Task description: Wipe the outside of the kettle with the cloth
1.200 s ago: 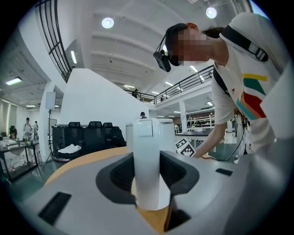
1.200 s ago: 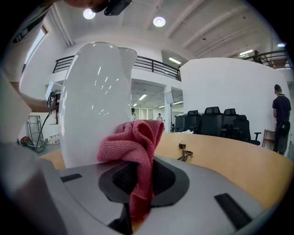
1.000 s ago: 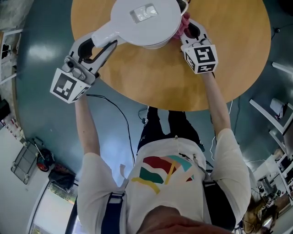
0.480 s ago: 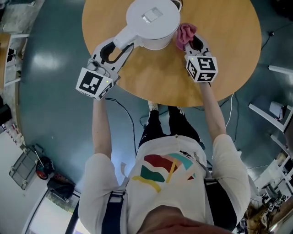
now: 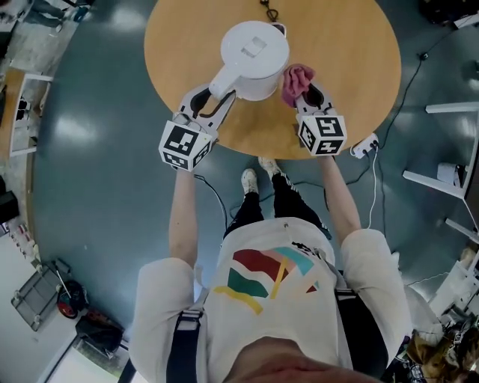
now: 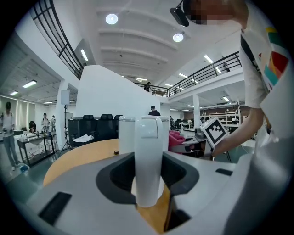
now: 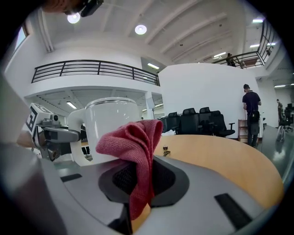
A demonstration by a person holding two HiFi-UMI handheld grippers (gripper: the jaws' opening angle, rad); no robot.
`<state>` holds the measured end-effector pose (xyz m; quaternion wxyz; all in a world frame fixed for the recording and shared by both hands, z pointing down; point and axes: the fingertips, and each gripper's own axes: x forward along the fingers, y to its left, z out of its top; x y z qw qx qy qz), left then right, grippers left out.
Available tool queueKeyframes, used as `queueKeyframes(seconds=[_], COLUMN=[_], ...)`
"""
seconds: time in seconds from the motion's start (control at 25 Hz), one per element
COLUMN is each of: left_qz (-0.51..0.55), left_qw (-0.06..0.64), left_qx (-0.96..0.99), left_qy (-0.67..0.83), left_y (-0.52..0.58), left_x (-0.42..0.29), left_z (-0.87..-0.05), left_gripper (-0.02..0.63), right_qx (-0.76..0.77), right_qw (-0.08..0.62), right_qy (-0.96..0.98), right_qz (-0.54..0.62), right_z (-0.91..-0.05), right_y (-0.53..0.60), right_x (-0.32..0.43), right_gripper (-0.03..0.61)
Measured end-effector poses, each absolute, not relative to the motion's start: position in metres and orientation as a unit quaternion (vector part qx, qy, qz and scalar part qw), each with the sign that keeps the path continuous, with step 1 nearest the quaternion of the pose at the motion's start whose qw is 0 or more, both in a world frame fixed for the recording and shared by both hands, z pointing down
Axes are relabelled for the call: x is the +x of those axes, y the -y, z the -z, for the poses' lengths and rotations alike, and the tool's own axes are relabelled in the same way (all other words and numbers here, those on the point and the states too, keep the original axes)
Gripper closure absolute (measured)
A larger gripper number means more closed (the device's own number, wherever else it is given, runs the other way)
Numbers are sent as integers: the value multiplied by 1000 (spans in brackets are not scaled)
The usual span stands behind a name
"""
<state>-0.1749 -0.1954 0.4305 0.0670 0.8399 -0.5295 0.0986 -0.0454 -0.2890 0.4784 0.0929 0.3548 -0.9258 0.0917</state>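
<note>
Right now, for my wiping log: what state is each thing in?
kettle, upright, lid closed
handle, clamped between the left jaws
cloth, bunched, pinched, beside the kettle
left gripper, shut on the handle
right gripper, shut on the cloth

A round table with a light wooden top (image 5: 352, 82) stands on a smooth blue-grey floor (image 5: 97, 149). On the top stands a white plastic kettle with a flat lid (image 5: 254, 48). Just behind the kettle, near the far edge of the table, lies a small dark object (image 5: 268, 10); it is too small to say what it is. On the floor, to the right of the kettle and past the near table edge, lies a white power strip (image 5: 364, 145) with its cable.
</note>
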Motion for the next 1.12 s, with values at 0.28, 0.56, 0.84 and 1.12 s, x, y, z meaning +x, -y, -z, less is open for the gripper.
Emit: queueKeyframes(seconds=[0.28, 0.56, 0.84, 1.12], left_qz=[-31, -23, 75, 19], left_qw=[79, 82, 95, 66], left_qx=[854, 870, 868, 863], left_qy=[513, 486, 481, 501], left_y=[160, 137, 98, 95], left_x=[-139, -89, -87, -99], left_z=[-419, -416, -407, -420], left_gripper=[425, 420, 377, 379], right_qx=[383, 389, 383, 373], right_qw=[92, 76, 88, 87], right_qy=[913, 913, 914, 918], right_qz=[-105, -98, -98, -104], right_z=[-466, -438, -432, -434], right_y=[226, 186, 169, 161], right_x=[-22, 15, 59, 65], right_gripper=[532, 532, 531, 532])
